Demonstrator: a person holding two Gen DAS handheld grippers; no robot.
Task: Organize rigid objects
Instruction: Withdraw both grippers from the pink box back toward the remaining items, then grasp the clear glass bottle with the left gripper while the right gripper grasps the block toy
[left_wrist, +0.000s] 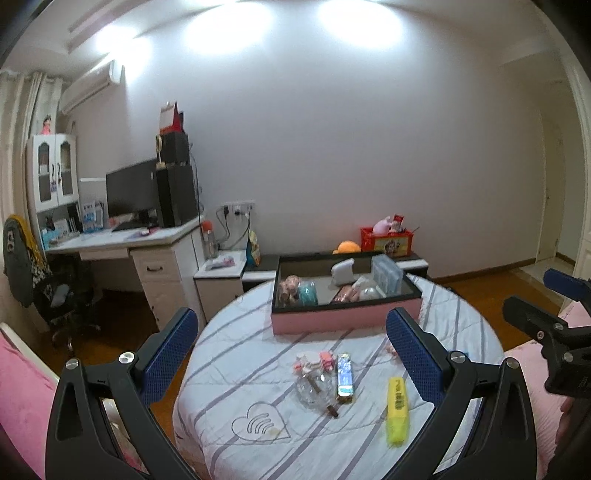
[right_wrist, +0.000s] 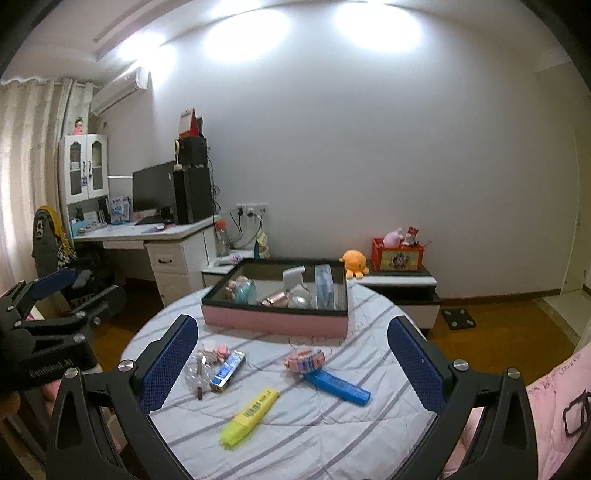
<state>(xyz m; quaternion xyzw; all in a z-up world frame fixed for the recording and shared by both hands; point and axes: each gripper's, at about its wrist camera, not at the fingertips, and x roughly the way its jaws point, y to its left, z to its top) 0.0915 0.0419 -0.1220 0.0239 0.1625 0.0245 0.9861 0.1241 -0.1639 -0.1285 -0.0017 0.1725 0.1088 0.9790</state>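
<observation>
A round table with a striped cloth (left_wrist: 258, 369) (right_wrist: 332, 424) carries a pink box (left_wrist: 343, 319) (right_wrist: 273, 321) at its far side, holding several items. In front lie a yellow highlighter (left_wrist: 397, 411) (right_wrist: 249, 415), a foil-wrapped bar (left_wrist: 344, 376) (right_wrist: 228, 371), a clear plastic piece (left_wrist: 314, 389) (right_wrist: 195, 373), small pink bits (left_wrist: 314, 360) (right_wrist: 216, 350) and a blue brush with a pink head (right_wrist: 328, 378). My left gripper (left_wrist: 291, 358) is open above the table's near side. My right gripper (right_wrist: 291, 363) is open too, with nothing between its fingers.
A white desk with a monitor (left_wrist: 133, 192) (right_wrist: 153, 190) stands left, with a dark chair (left_wrist: 55, 288) beside it. A low cabinet behind the table holds an orange plush (right_wrist: 354, 262) and a red crate (left_wrist: 388, 242) (right_wrist: 399, 254). Pink bedding (right_wrist: 554, 398) lies right.
</observation>
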